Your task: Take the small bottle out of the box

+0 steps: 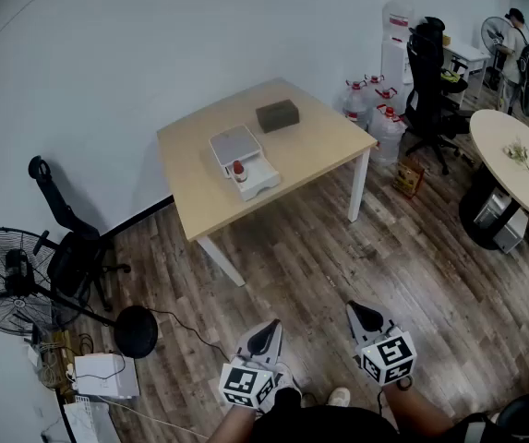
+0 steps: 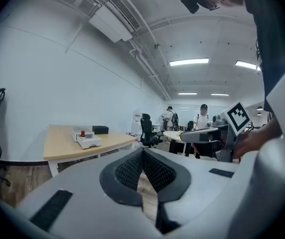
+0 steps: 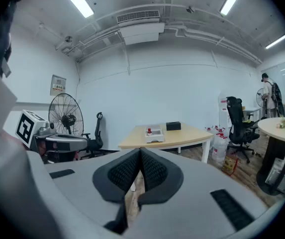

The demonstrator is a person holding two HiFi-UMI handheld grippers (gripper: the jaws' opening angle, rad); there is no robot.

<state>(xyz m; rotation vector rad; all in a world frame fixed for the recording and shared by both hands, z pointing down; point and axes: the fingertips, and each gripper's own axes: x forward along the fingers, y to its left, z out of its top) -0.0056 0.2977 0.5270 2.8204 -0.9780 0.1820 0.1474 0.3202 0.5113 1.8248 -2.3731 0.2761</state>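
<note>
A small bottle with a red cap (image 1: pixel 239 170) stands inside an open white box (image 1: pixel 253 183) on the light wooden table (image 1: pixel 292 146); its lid (image 1: pixel 234 143) lies back behind it. Both grippers hang low over the floor, far short of the table. My left gripper (image 1: pixel 269 331) is shut with nothing between its pads, and my right gripper (image 1: pixel 357 312) is shut and empty too. The left gripper view shows the box (image 2: pixel 87 141) and bottle (image 2: pixel 83 133) far off to the left. The right gripper view has the box (image 3: pixel 153 136) and bottle (image 3: pixel 148 131) straight ahead in the distance.
A dark box (image 1: pixel 277 115) lies on the table's far side. A standing fan (image 1: pixel 15 275) and an office chair (image 1: pixel 75 247) are on the left. Water jugs (image 1: pixel 379 113), a black chair (image 1: pixel 430 81) and a round table (image 1: pixel 518 160) stand to the right. A person (image 1: pixel 521 58) is far back.
</note>
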